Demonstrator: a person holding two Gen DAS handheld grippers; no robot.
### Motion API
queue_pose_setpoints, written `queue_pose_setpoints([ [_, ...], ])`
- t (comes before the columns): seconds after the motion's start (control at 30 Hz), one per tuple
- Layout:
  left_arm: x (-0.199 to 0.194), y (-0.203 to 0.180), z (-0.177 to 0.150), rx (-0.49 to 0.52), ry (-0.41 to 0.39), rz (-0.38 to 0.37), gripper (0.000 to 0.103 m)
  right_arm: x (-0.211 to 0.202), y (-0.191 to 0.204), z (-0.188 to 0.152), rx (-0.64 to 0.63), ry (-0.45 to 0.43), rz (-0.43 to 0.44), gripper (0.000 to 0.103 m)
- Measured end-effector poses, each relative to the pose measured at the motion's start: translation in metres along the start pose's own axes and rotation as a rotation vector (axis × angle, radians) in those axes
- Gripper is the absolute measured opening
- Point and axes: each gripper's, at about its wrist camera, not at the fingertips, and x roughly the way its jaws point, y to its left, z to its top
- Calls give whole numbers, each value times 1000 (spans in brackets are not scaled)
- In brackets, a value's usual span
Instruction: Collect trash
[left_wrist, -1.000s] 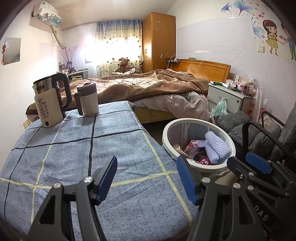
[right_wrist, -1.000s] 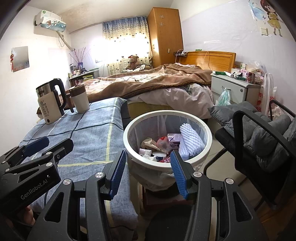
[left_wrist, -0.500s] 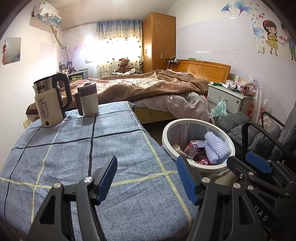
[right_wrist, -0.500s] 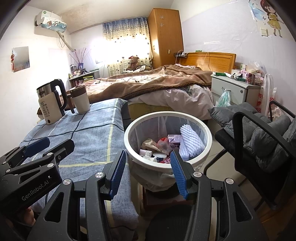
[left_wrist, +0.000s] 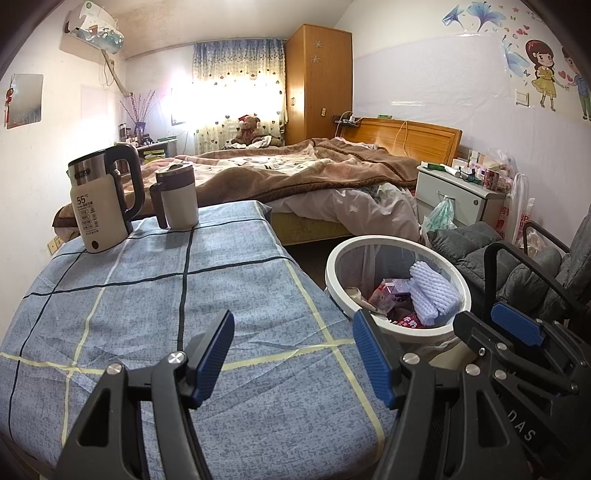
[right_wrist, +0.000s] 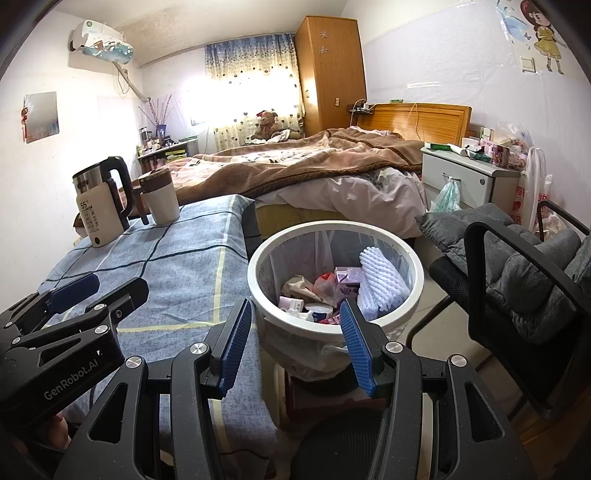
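A white round trash bin (right_wrist: 413, 254) with a clear liner stands on the floor beside the table; it also shows in the left wrist view (left_wrist: 460, 284). It holds a white foam net (right_wrist: 380, 282), a red bag, cartons and wrappers. My left gripper (left_wrist: 293, 354) is open and empty over the blue checked tablecloth (left_wrist: 147, 302). My right gripper (right_wrist: 293, 345) is open and empty, just in front of the bin's near rim.
An electric kettle (left_wrist: 101, 205) and a lidded mug (left_wrist: 179, 195) stand at the table's far end. A grey-cushioned black chair (right_wrist: 524, 280) is right of the bin. A bed (right_wrist: 314, 162) and a white nightstand (right_wrist: 465, 177) lie behind.
The right gripper has drifted slightly, so the view of the bin shifts a little. The left gripper has barely moved. Both stay open.
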Motion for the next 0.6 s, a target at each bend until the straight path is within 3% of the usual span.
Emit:
queue_pose_setpoints([
  [0.6,0,0,0,-8,1,1,69,0,1,-1,1,0,3,51],
])
